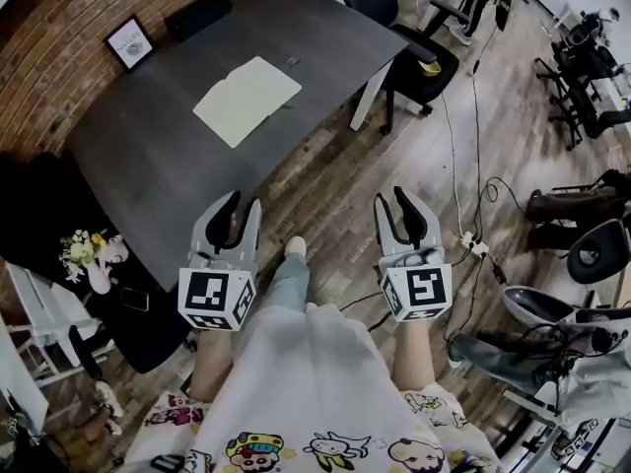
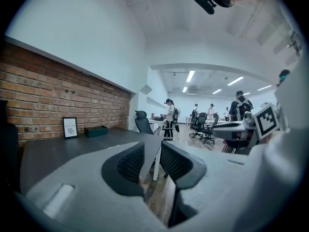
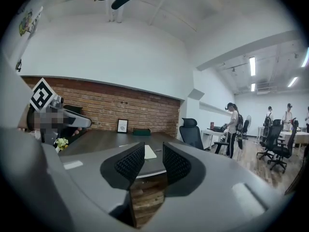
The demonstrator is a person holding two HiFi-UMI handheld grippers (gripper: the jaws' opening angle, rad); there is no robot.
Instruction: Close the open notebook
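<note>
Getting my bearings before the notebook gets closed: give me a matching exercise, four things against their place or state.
1 notebook
2 framed picture
3 left gripper
4 office chair

A against the brick wall
B fingers apart, nothing between
C lying open on the table
D on the floor beside the table

Pairs: 1-C, 2-A, 3-B, 4-D

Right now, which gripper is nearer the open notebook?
Left. The left gripper hangs by the table edge, short of the notebook; the right gripper is over the floor, farther off.
</note>
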